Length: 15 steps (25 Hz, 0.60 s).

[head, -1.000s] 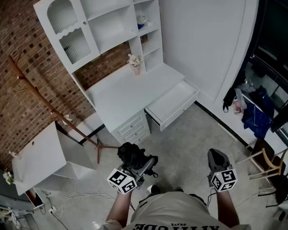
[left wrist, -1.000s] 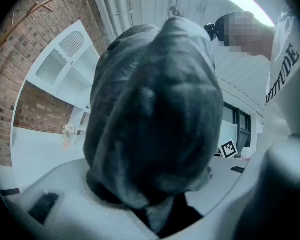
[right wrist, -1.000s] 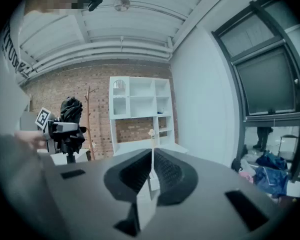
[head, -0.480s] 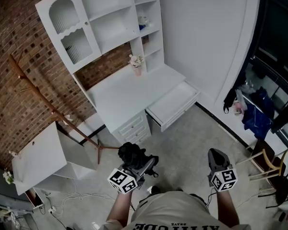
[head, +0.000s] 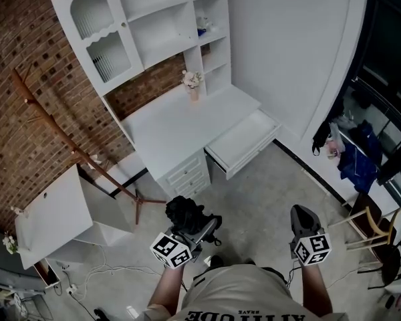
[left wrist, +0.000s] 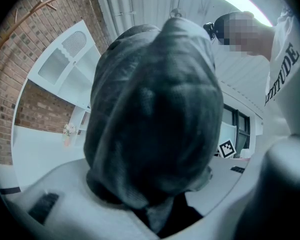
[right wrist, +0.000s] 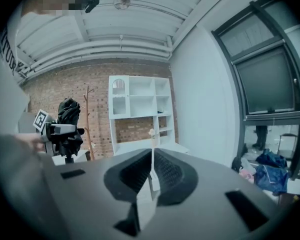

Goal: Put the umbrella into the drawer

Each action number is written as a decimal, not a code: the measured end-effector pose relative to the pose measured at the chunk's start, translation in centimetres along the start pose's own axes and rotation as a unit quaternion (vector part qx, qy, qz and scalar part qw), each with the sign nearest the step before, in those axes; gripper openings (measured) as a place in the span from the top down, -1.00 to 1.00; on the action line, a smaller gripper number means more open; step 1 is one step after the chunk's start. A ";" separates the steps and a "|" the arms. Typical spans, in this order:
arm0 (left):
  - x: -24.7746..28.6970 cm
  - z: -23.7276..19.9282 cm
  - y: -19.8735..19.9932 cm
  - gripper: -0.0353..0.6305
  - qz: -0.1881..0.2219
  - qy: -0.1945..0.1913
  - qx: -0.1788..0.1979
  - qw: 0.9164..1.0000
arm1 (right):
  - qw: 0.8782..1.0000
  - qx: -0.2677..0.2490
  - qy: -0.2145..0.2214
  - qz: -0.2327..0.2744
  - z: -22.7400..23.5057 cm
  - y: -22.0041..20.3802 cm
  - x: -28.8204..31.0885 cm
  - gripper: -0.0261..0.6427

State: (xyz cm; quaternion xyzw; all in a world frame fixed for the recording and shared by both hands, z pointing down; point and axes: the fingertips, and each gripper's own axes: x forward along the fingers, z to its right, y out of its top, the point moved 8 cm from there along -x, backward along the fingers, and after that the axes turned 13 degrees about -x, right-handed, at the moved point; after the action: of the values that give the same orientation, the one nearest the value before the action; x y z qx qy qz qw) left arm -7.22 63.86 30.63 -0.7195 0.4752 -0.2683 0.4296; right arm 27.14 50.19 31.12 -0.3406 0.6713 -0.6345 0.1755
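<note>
A person's left tongs [head: 194,230] clamp a folded black umbrella [head: 182,212], its bunched fabric bulging past the jaws. The right tongs [head: 302,219], at 3 o'clock of them, are pressed together on nothing. The open drawer [head: 244,141] waits well apart at 1 o'clock. Loose folds could snag its front or spill over the rim, as the bundle looks bulky for so shallow a tray. A wooden coat rack [head: 73,152] at 10 o'clock and a flower vase [head: 192,84] on the counter [head: 174,126] stand aside, and the way looks unobstructed.
</note>
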 end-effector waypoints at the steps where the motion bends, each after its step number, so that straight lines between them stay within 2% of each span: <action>1: -0.2 -0.2 0.0 0.17 -0.001 0.001 -0.001 1.000 | 1.000 0.000 0.000 -0.001 -0.3 0.0 0.1 0.81; 15: -2.8 -4.1 0.3 0.18 -0.017 -0.027 -0.021 0.999 | 1.000 0.002 -0.016 -0.021 -4.7 -0.1 2.2 0.81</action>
State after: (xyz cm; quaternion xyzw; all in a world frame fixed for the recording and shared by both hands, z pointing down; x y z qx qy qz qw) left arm -11.76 64.85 32.45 -0.7432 0.4565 -0.2466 0.4225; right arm 22.53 52.14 32.30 -0.3644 0.6599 -0.6336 0.1739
